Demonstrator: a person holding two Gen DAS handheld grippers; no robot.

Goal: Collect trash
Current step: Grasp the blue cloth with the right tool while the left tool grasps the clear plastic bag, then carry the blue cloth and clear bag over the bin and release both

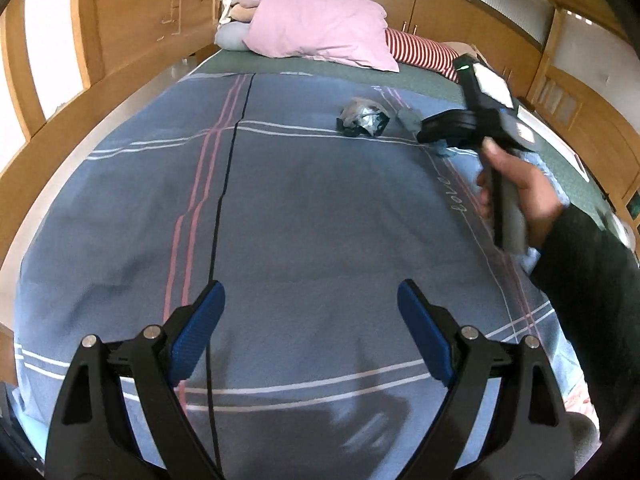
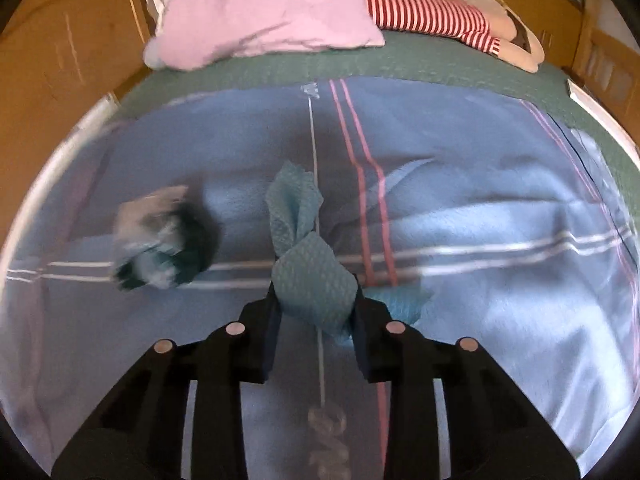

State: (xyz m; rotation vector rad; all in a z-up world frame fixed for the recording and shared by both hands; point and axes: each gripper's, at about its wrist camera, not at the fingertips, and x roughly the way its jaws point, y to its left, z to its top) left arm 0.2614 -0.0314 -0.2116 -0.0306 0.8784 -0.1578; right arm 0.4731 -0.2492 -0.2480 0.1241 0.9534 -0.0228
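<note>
Crumpled teal paper towel [image 2: 314, 280]: lying on the blue plaid blanket [image 2: 480, 220], clamped between the fingers of the right gripper [image 2: 316, 312]. Crumpled dark foil wrapper [image 2: 160, 240]: on the blanket just left of the towel, apart from it. Left gripper [image 1: 311, 320]: jaws wide apart, nothing between them, over bare blanket nearer the camera. Pink pillow [image 1: 320, 28]: far end of the bed. No container in view.
</note>
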